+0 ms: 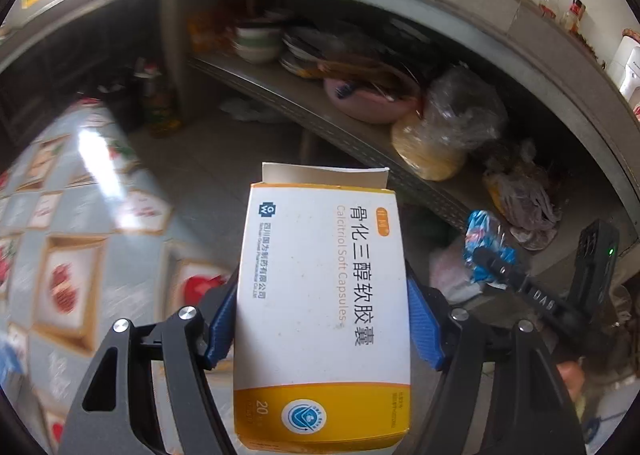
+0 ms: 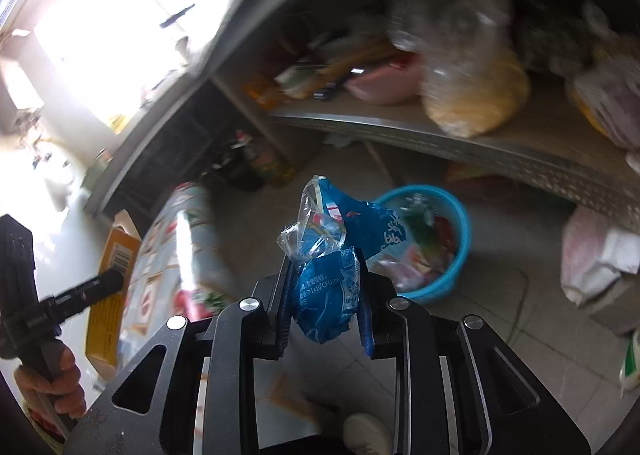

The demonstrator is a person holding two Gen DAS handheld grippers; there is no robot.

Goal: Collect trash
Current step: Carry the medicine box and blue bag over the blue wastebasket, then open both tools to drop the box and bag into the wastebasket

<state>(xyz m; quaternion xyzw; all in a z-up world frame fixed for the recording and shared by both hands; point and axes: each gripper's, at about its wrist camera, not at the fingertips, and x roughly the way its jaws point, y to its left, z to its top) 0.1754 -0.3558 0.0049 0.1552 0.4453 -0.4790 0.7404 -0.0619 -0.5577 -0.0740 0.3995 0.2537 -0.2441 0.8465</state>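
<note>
While both views blur slightly, the left hand-held gripper (image 1: 322,319) pinches a white and yellow medicine box (image 1: 322,311) between its blue pads, filling the lower centre of the left wrist frame. Seen in the right wrist view, the right hand-held gripper (image 2: 323,295) is clamped on a crumpled blue plastic wrapper (image 2: 332,255) at centre frame. Just right of the wrapper, a blue basket (image 2: 460,239) holding rubbish stands on the tiled floor (image 2: 520,335), below a cluttered shelf (image 2: 500,159). At lower left, a hand (image 2: 56,383) grips the other tool's handle.
</note>
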